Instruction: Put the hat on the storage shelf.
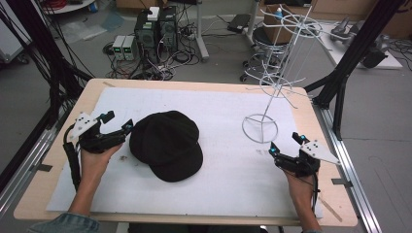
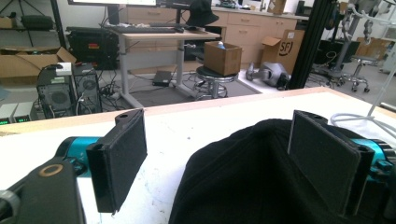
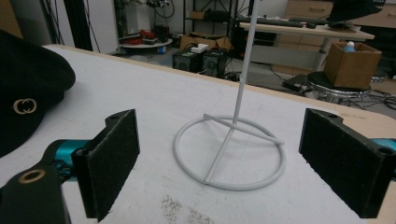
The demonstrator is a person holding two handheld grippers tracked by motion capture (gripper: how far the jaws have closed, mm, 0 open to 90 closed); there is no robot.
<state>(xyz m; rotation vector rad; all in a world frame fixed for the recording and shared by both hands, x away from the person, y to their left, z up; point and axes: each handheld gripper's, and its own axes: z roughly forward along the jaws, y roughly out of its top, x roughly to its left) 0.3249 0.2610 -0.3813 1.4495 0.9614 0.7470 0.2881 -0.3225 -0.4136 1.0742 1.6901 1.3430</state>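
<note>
A black cap lay at the worktop's centre, the white wire rack at its 2 o'clock. The left gripper, jaws wide, flanked the cap's 9 o'clock edge (nothing pinched yet). The right gripper waited open by the rack's base. Reaching seemed underway; closing on the fabric likely comes next.

Black cap mid-table; left hand-held gripper open beside it; white rack right
</note>
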